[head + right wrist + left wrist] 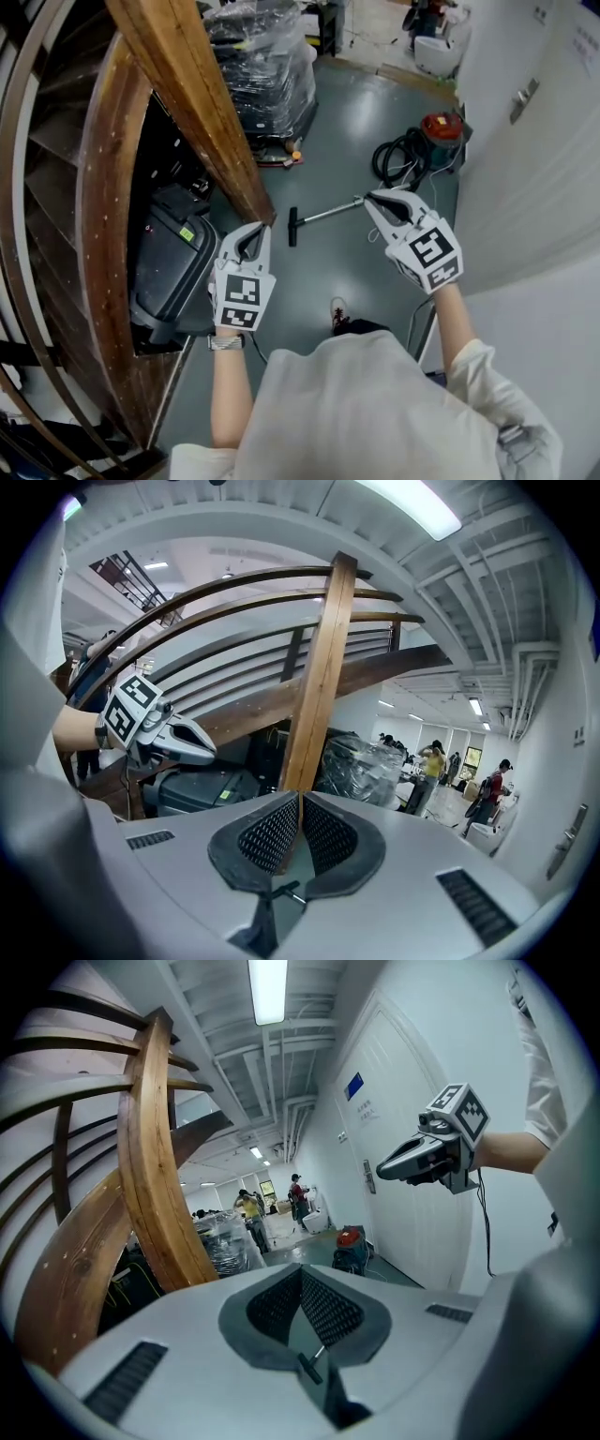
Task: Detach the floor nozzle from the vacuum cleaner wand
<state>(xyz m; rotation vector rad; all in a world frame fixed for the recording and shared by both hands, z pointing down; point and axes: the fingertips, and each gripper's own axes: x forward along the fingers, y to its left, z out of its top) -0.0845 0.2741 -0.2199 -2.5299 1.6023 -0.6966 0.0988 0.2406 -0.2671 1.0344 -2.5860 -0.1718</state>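
Beside the wooden beam [187,103] at left, the left claw [255,230] hangs clenched and empty, the floor nozzle [292,227] lies on the grey floor [347,122] fitted to its wand [328,212], and the right claw [375,199] (also clenched, empty) hovers near the wand's other end, the red vacuum cleaner [441,129] beyond.

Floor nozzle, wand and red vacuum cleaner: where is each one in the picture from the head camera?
floor nozzle [292,227]: head view, on the middle of its black bar.
wand [330,212]: head view, halfway along the silver tube.
red vacuum cleaner [441,126]: head view, on its red top.
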